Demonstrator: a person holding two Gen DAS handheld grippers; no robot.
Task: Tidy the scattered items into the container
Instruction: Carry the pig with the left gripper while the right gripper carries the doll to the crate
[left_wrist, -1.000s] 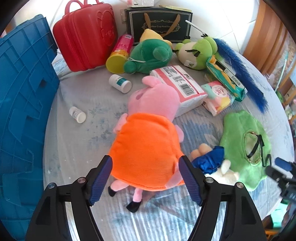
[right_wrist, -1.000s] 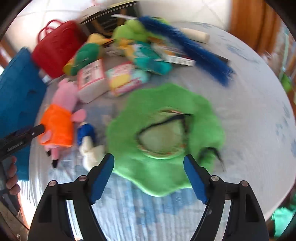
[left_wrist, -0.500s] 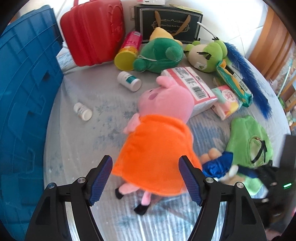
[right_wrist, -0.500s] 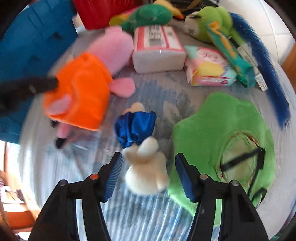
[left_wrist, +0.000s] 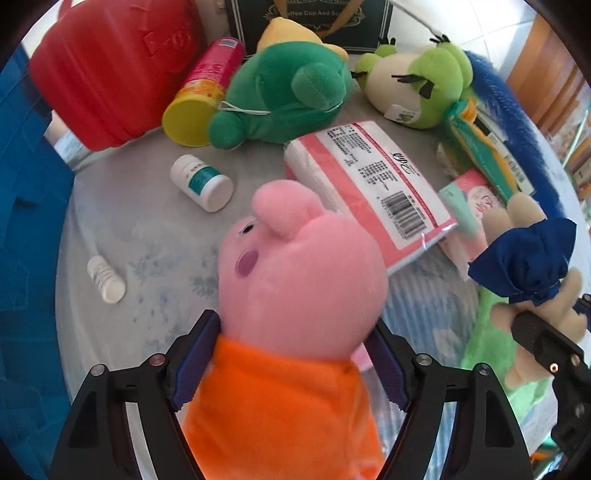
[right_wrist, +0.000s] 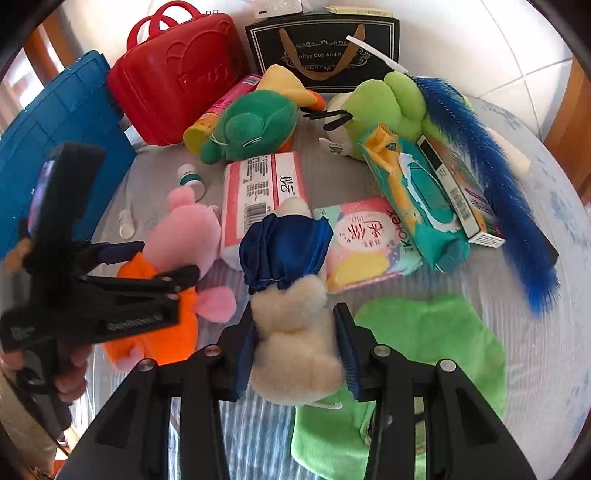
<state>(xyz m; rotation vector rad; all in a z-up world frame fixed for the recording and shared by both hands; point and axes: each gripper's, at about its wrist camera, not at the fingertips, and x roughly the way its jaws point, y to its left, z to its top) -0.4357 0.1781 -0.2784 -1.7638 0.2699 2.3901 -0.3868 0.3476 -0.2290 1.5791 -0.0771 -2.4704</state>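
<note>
Progress: two toys gripped, nothing binned yet

Left gripper fingers, opening, flank the pig at lower centre. Right gripper fingers, closing, pinch the cream toy, low centre. Blue crate sits upper left. Bottles, tissue packs, frogs and green cloth remain on the table.

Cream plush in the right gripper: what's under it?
Under the cream plush lies the green cloth on the striped tablecloth; the cloth's middle is hidden behind the right gripper.
</note>
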